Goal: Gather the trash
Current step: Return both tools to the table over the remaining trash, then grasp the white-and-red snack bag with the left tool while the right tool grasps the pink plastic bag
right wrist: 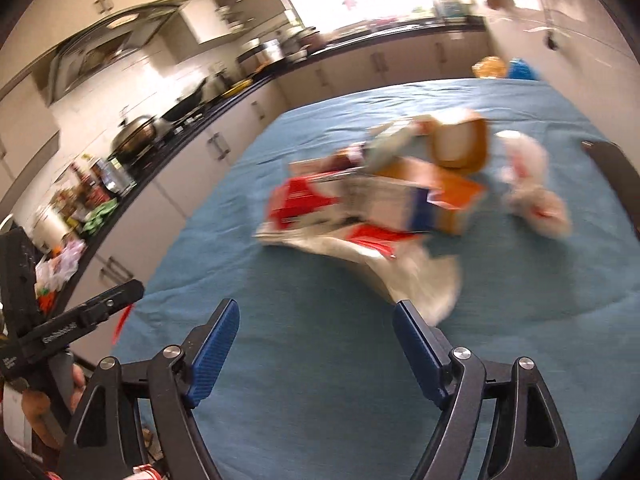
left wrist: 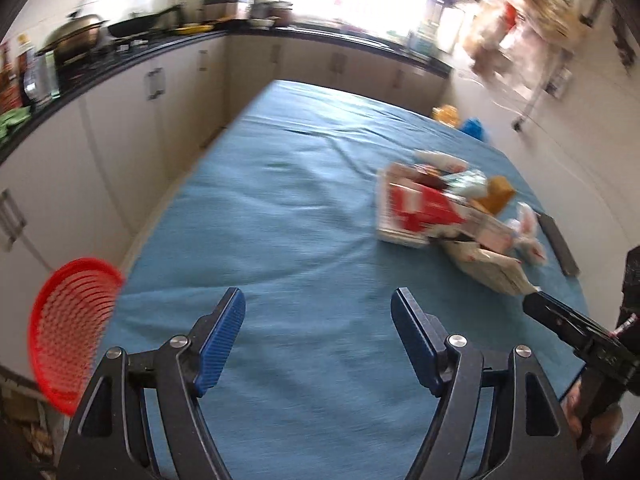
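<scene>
A heap of trash [left wrist: 448, 212] lies on the blue-covered table [left wrist: 280, 220]: red-and-white cartons, a brown box, crumpled white wrappers and paper. In the right wrist view the same heap [right wrist: 384, 196] sits just ahead, a white paper [right wrist: 416, 280] reaching close to my right finger. My left gripper [left wrist: 318, 312] hangs open over bare cloth, left of the heap, nothing between its blue pads. My right gripper [right wrist: 316, 322] is open too, empty, short of the heap. Both views are motion-blurred.
A red mesh basket [left wrist: 68, 332] sits off the table's left edge. A dark flat bar [left wrist: 558, 244] lies right of the heap. Kitchen counters [left wrist: 120, 56] with pots run along the left and far walls. Orange and blue items [left wrist: 460, 120] sit beyond the far corner.
</scene>
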Available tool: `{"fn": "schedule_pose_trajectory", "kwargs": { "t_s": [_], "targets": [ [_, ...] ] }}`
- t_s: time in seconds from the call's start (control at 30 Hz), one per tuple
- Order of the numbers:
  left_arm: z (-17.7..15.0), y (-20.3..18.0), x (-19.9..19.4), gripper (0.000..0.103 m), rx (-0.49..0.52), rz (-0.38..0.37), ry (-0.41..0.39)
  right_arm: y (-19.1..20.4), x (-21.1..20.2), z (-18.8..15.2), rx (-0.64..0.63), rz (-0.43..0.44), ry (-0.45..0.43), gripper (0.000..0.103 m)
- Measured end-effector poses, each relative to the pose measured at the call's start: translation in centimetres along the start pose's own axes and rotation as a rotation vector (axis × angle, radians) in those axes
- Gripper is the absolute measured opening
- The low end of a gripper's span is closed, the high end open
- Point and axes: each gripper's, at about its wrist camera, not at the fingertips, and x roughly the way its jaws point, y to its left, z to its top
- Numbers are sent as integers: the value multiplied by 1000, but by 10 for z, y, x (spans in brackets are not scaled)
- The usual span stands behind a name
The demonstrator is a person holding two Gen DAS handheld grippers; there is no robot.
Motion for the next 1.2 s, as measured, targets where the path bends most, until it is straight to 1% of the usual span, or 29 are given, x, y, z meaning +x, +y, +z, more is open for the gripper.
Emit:
{"fn": "schedule_pose_trajectory", "kwargs": {
  "t_s": [0.1,0.2,0.3,0.33,0.43,0.5,0.63,0.73,0.8,1.0,1.1,1.17,1.2],
  "targets": [
    [1,-25,16,75,25,-59,34,-31,-11,4,44,-57,-18,84],
    [2,-49,33,75,39,-130,81,-59,-22,9,89,-82,-40,84],
    [6,-73,53,75,49,-175,117,-75,-29,17,109,-118,-66,84],
    [9,-78,59,75,45,-190,130,-81,-32,20,119,-130,-77,84],
    [18,-90,79,76,12,-244,171,-97,-35,32,133,-172,-107,90],
    [22,-94,88,80,-12,-270,188,-108,-32,40,130,-218,-114,90],
    [26,-102,108,82,-58,-306,225,-128,-15,55,138,-254,-88,91],
    [26,-106,119,82,-88,-327,253,-139,1,61,158,-240,-55,91],
    [27,-110,120,84,-87,-319,238,-142,9,64,159,-235,-39,91],
    [27,-119,123,85,-85,-314,228,-143,27,68,148,-234,-14,90],
    [29,-120,126,85,-112,-342,232,-140,31,69,132,-237,-8,76],
    [30,-119,128,88,-148,-372,241,-138,31,67,121,-244,-2,59],
    [30,-116,129,89,-175,-402,250,-137,31,66,114,-249,0,54]
  ]
}}
